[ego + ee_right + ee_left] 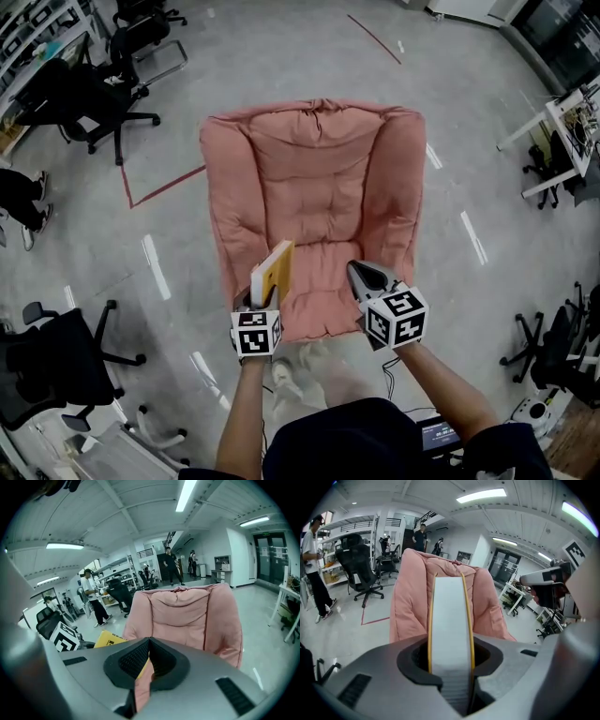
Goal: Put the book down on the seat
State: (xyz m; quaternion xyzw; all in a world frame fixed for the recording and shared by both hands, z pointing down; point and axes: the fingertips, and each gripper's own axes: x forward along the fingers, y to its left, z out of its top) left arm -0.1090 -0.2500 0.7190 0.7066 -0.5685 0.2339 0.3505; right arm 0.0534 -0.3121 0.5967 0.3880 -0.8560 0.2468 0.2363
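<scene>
A pink padded armchair [314, 197] stands in front of me, its seat [319, 291] just below both grippers. My left gripper [265, 289] is shut on a yellow-covered book [274, 270], held upright on edge above the seat's front left part. In the left gripper view the book's white page edge [450, 620] runs up between the jaws, with the chair [410, 597] behind it. My right gripper [362, 275] hangs shut and empty over the seat's front right. The right gripper view shows its closed jaws [149, 643], the book's yellow cover [108, 641] to the left and the chair back [187, 611].
Black office chairs stand at the far left [89, 98] and near left [47, 361]. A white desk [558, 131] is at the right, with another chair [553, 347] below it. A person [313, 569] stands by shelves on the left. Red tape [159, 187] marks the floor.
</scene>
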